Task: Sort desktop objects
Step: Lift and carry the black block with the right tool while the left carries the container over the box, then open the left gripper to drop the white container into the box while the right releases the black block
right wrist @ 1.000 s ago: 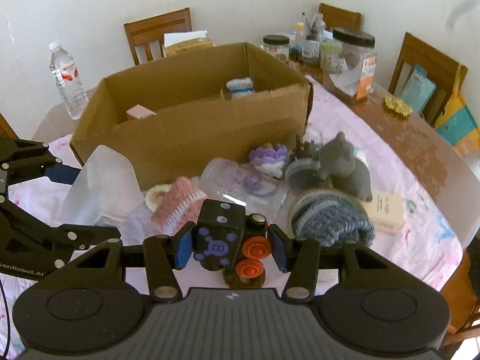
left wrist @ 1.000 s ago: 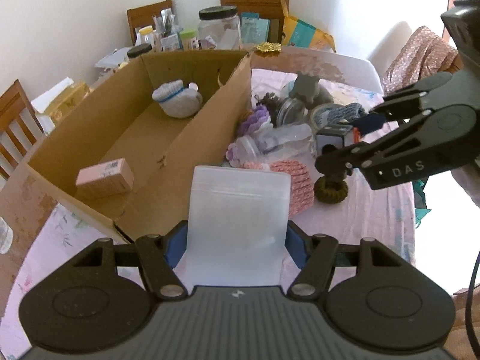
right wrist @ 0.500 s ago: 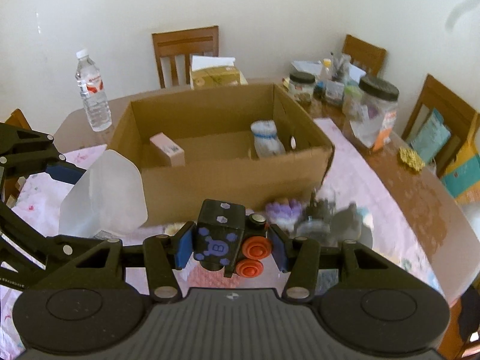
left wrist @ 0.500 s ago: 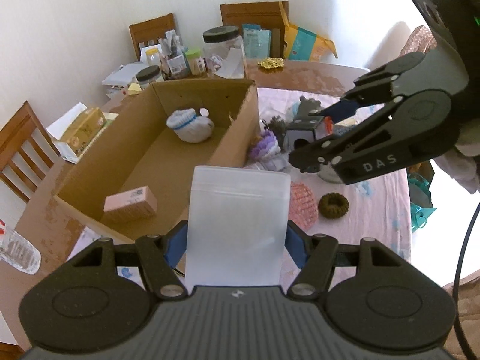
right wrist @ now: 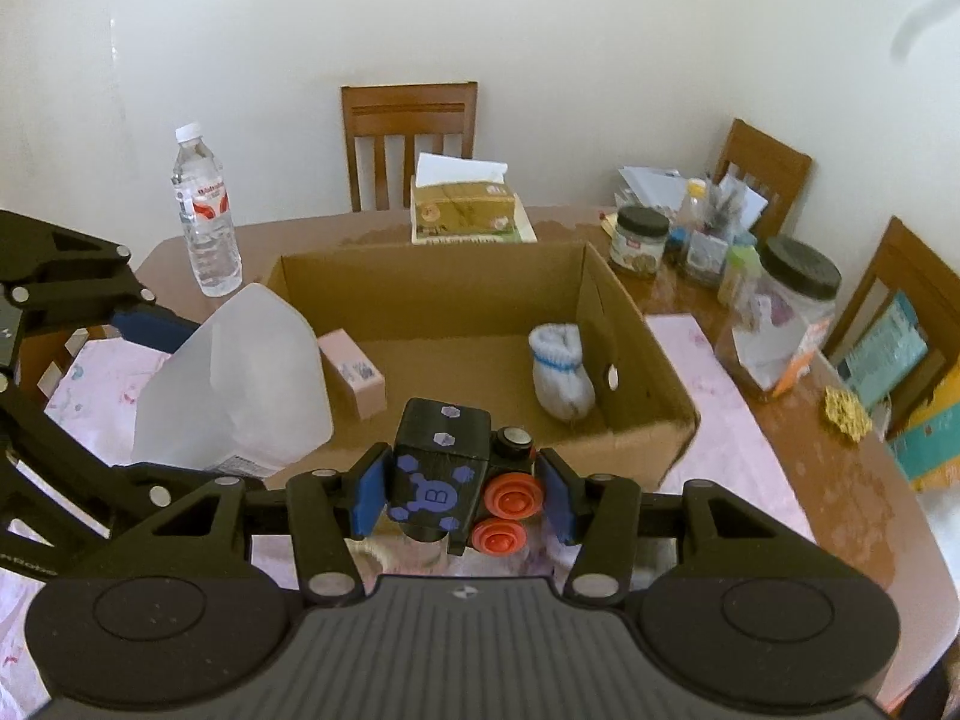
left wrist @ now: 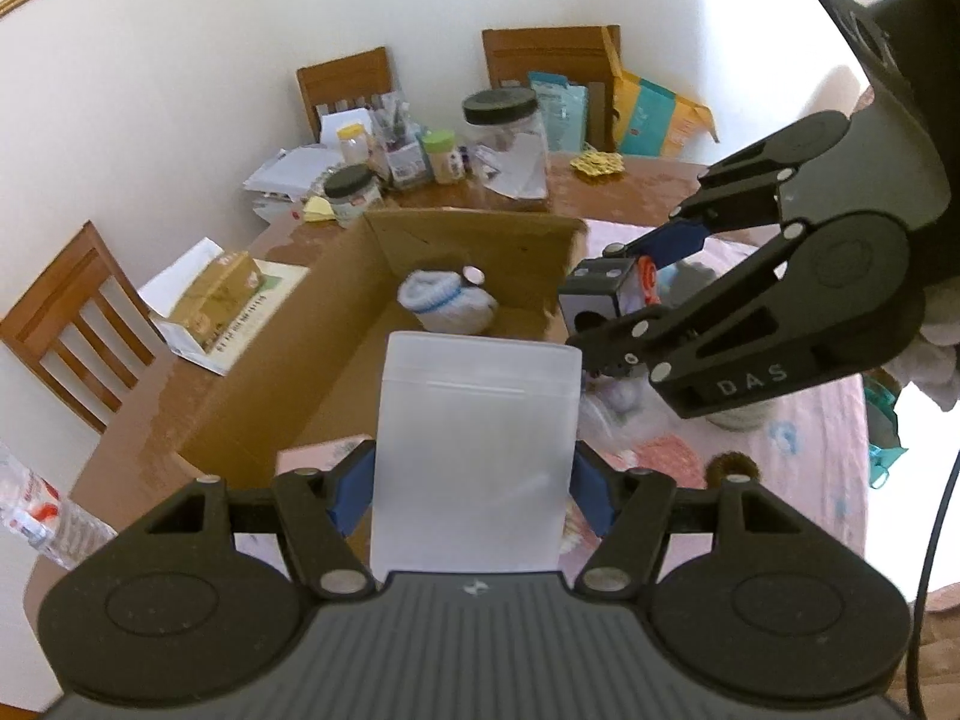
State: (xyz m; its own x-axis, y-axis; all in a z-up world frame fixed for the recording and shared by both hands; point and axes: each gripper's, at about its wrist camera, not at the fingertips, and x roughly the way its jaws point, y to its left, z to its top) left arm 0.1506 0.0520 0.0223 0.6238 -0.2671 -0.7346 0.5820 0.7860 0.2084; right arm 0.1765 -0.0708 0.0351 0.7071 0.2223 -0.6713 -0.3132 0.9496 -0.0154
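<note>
The left tool (left wrist: 471, 489) is clamped on a frosted plastic container (left wrist: 474, 456), its blue pads pressed against both side walls, and holds it upright in the air at the near edge of the cardboard box (left wrist: 456, 222). The right tool (right wrist: 459, 492) grips a black toy block (right wrist: 441, 462) with purple markings and two orange knobs, the pads tight on either side; in the left wrist view this block (left wrist: 600, 300) hangs at about 2 o'clock from the container, just beside the box's right wall. In the right wrist view the box (right wrist: 636, 426) sits open at 12 o'clock on the bench (right wrist: 840, 480), with a small pink carton (right wrist: 354, 375) near its left end and a white knitted bootie (right wrist: 561, 375) with a blue stripe near its right end, well apart from each other. The container (right wrist: 240, 378) shows at 10 o'clock from the block, over the box's left front corner. Behind the box, a water bottle (right wrist: 204, 210) stands at 11 o'clock, a tissue box (right wrist: 465, 204) at 12 o'clock, and lidded jars (right wrist: 792, 312) at 2 o'clock. A pink cloth (right wrist: 738, 438) covers the bench to the right of the box.
</note>
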